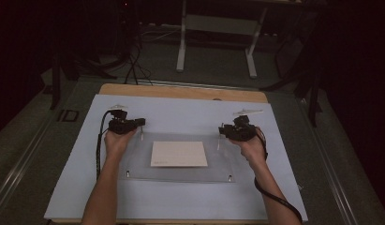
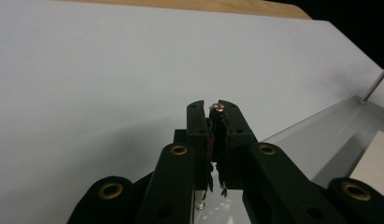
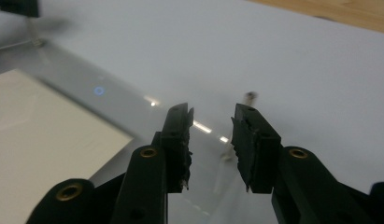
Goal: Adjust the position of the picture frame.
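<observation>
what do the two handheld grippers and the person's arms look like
Both the left gripper and right gripper are black, with two flat jaws, brass-ringed rivet holes and a pale plate on top. A black cable trails from each. The forearms are bare, without sleeves.

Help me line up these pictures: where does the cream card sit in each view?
High view: the cream card lies at the picture's centre.
Left gripper view: the card is at the right edge, low down.
Right gripper view: the card is at the left, middle to bottom.
Shared landmark: the clear plate around it.
</observation>
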{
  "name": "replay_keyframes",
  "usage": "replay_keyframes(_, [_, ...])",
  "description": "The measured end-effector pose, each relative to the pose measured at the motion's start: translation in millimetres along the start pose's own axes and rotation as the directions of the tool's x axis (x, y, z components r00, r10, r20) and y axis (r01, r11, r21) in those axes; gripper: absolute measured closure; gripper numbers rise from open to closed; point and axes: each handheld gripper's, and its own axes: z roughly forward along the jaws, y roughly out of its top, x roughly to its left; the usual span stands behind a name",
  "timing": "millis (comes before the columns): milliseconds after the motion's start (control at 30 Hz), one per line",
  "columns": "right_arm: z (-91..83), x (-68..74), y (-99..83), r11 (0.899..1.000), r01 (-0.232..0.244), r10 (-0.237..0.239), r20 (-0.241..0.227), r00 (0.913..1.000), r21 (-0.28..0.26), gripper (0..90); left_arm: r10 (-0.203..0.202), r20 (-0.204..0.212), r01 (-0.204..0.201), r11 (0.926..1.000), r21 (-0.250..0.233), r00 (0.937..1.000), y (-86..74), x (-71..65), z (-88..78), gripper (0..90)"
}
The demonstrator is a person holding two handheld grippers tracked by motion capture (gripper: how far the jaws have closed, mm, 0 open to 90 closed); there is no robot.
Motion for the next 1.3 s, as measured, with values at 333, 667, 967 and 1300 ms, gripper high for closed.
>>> replay_keyframes(333, [-19.1, 38.0, 0.6, 0.997, 0.073, -0.073, -0.093, 0.9930, 0.005, 65.9, -0.027, 0.028, 0.028, 0.9993, -0.024, 0.9992, -1.8, 5.2, 2.5, 84.6])
replay_keyframes(667, [-45.4, 81.0, -3.6, 0.985, 0.169, -0.171, -0.188, 0.9671, -0.029, 75.3, -0.040, 0.019, 0.041, 0.9987, -0.030, 0.9990, -1.8, 4.5, 3.9, 84.6])
replay_keyframes(967, [-68.5, 120.4, -18.9, 0.956, 0.281, -0.293, -0.242, 0.9251, -0.084, 90.0, -0.057, 0.017, 0.057, 0.9979, -0.029, 0.9982, -1.1, 4.9, 5.3, 84.7])
replay_keyframes(1300, [-70.1, 145.0, -42.9, 0.949, 0.301, -0.316, -0.301, 0.8998, -0.097, 90.0, -0.056, 0.022, 0.057, 0.9981, -0.023, 0.9982, -0.4, 5.5, 5.2, 84.6])
